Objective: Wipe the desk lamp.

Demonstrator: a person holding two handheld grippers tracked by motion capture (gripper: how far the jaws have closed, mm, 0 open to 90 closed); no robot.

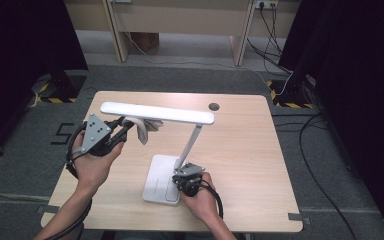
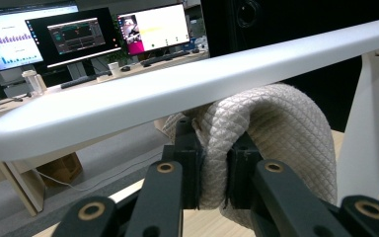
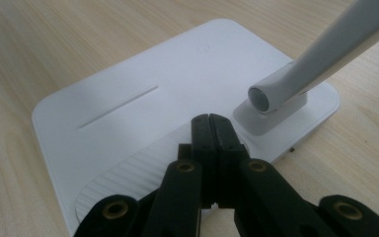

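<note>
1. The pale wooden rectangular surface [image 1: 250, 165] carries a white plastic desk lamp with a long flat head bar [image 1: 157, 113], a slanted stem [image 1: 190, 142] and a flat rectangular base [image 1: 159, 184].
2. My guess is I am wiping the head bar. The risk is that pushing sideways on it tips or slides the whole lamp, since the bar sits high on a thin stem.
3. That is why my right gripper [image 3: 212, 129], jaws fully closed with nothing between them, presses its tips down on the base near the stem's foot. If it slips off, the lamp could topple.
4. My left gripper [image 2: 212, 168] is clamped on a folded cream quilted cloth [image 2: 276, 128], jaws nearly closed around it. The cloth bulges beyond the jaws and touches the bar's underside near its free end; a loose grip could drop it.
</note>
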